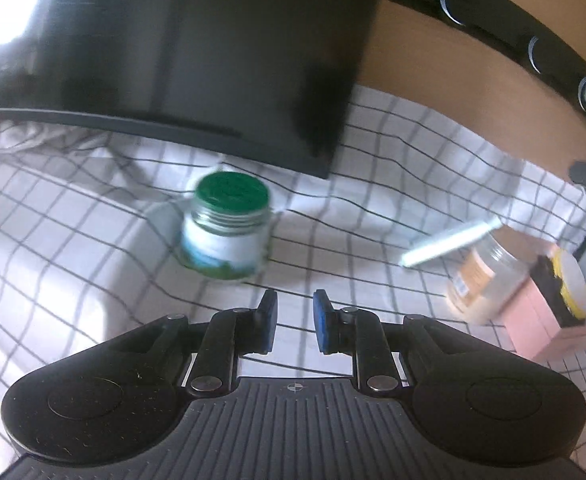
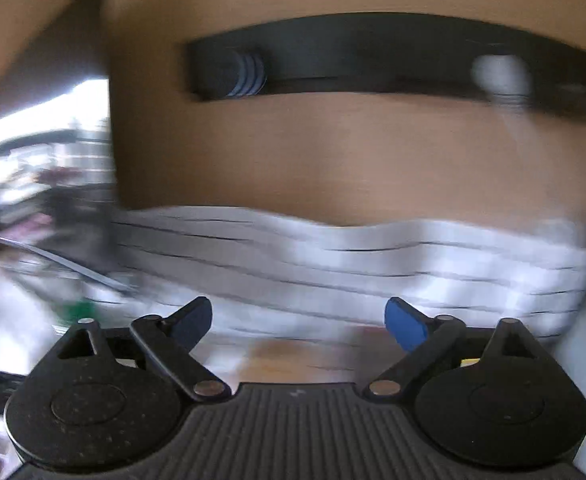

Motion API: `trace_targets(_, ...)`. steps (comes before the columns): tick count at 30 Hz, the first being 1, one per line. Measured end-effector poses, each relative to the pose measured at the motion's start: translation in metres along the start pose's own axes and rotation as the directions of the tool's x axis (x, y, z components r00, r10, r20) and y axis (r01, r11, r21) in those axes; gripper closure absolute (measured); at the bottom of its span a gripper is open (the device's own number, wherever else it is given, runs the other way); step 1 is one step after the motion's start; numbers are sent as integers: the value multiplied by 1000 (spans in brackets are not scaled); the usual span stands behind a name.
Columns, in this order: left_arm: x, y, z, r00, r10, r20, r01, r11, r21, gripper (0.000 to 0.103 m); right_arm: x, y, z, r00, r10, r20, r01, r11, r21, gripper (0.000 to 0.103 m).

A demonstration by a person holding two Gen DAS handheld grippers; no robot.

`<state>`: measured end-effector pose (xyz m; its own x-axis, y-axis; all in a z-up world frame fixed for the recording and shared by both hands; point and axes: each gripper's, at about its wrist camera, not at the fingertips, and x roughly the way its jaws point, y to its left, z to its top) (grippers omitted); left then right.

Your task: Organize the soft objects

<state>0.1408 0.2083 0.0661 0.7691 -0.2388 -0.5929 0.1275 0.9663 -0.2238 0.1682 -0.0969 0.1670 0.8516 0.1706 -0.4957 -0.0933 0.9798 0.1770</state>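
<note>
In the left wrist view, a rumpled white cloth with a black grid pattern [image 1: 73, 216] covers the surface from the left edge to the right. Above it at the upper left stands a large flat black panel [image 1: 197, 52], blurred. Just in front of the panel's lower edge sits one glass jar with a green screw lid and a white-and-green label [image 1: 225, 228], upright on the cloth; its label is too blurred to read. The left gripper [image 1: 295, 322] hangs low over the cloth just in front of this jar, its blue-padded jaws drawn near together with a narrow gap and nothing between them. Further right lies one clear glass jar with a white lid and an orange label [image 1: 481, 276], tipped on its side, touching a pink rectangular box [image 1: 553, 320] with a yellow-rimmed round object on top. No writing is legible. On the tan wall [image 1: 453, 80] behind runs a black strip [image 1: 533, 36] with three round sockets, a white plug in the rightmost.

The right wrist view, heavily motion-blurred, shows none of the jars clearly: only the checked cloth [image 2: 373, 264], the wall and the black strip [image 2: 373, 56] head-on. The right gripper [image 2: 297, 320] has its jaws spread wide, empty, above the cloth.
</note>
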Motion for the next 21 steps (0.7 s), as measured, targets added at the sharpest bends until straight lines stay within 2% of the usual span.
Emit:
trace_targets(2, -1, 11, 0, 1000, -2, 2, 2, 1000, -13, 82, 25, 27, -4, 996, 73, -59, -70, 996, 48, 10)
trace_targets(4, 0, 22, -2, 1000, -13, 1, 13, 1000, -27, 82, 63, 54, -12, 983, 124, -133, -114, 990, 84, 28)
trace_targets(6, -3, 34, -4, 1000, -26, -3, 26, 999, -37, 82, 100, 72, -20, 964, 158, -212, -136, 984, 113, 71)
trace_targets(7, -5, 40, -5, 999, -35, -6, 35, 999, -41, 82, 123, 78, -25, 951, 177, -253, -141, 978, 154, 77)
trace_targets(9, -6, 48, -8, 999, -48, -11, 47, 998, -42, 82, 152, 80, -32, 936, 205, -286, -134, 959, 251, 80)
trace_targets(14, -12, 68, -14, 998, -62, -29, 61, 997, -50, 82, 213, 67, -46, 908, 311, -281, -128, 844, 520, 80)
trace_targets(16, -13, 75, -17, 997, -67, -35, 65, 997, -52, 82, 228, 65, -48, 908, 336, -252, -137, 805, 578, 80)
trace_targets(21, -15, 87, -26, 997, -60, -58, 56, 996, -62, 82, 245, 71, -49, 914, 351, -202, -136, 736, 663, 80)
